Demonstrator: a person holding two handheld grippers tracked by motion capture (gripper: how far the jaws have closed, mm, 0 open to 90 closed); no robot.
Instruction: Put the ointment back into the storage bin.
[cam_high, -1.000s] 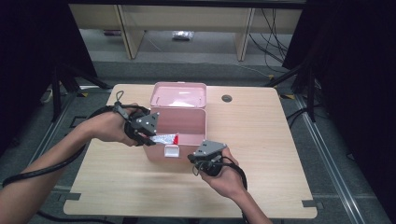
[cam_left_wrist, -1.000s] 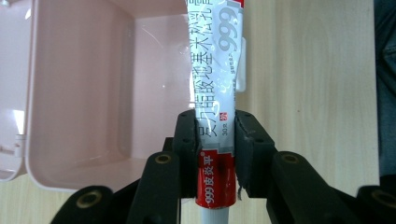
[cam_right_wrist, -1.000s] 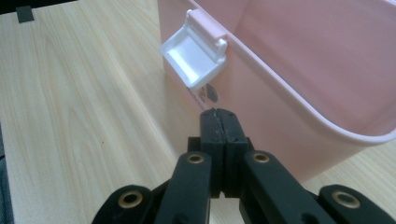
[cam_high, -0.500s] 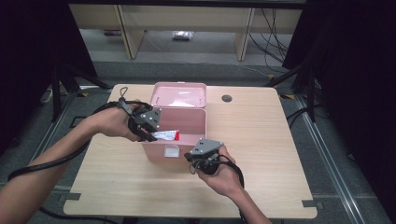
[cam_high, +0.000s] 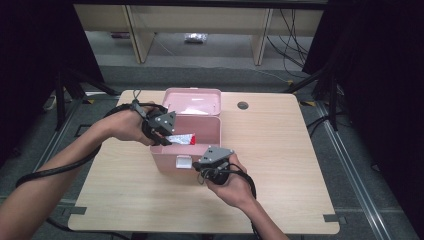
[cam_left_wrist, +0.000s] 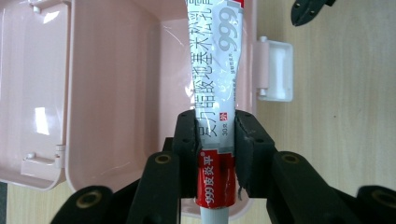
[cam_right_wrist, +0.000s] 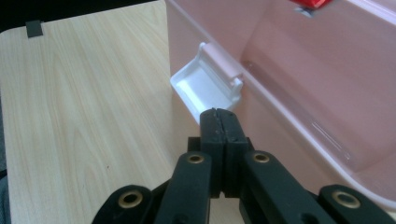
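Note:
An open pink box (cam_high: 207, 131) stands mid-table, its lid (cam_high: 192, 102) tipped back. My left gripper (cam_high: 168, 139) reaches in from the box's left side and is shut on a white and red ointment tube (cam_high: 183, 139), which lies across the open top. In the left gripper view the pads (cam_left_wrist: 187, 140) squeeze the tube (cam_left_wrist: 215, 84) near its red end, above the box's hollow (cam_left_wrist: 116, 93). My right gripper (cam_high: 199, 167) sits at the box's front, shut and empty. Its tips (cam_right_wrist: 219, 122) are just below the white latch (cam_right_wrist: 205, 88).
The wooden table (cam_high: 285, 150) has bare room right of the box and along the front edge. A round cable hole (cam_high: 243, 105) sits at the back. Black cables trail from both grippers. Shelving and floor lie beyond the far edge.
My left gripper has edged a little farther over the box with the tube in it. The right gripper has stayed at the latch.

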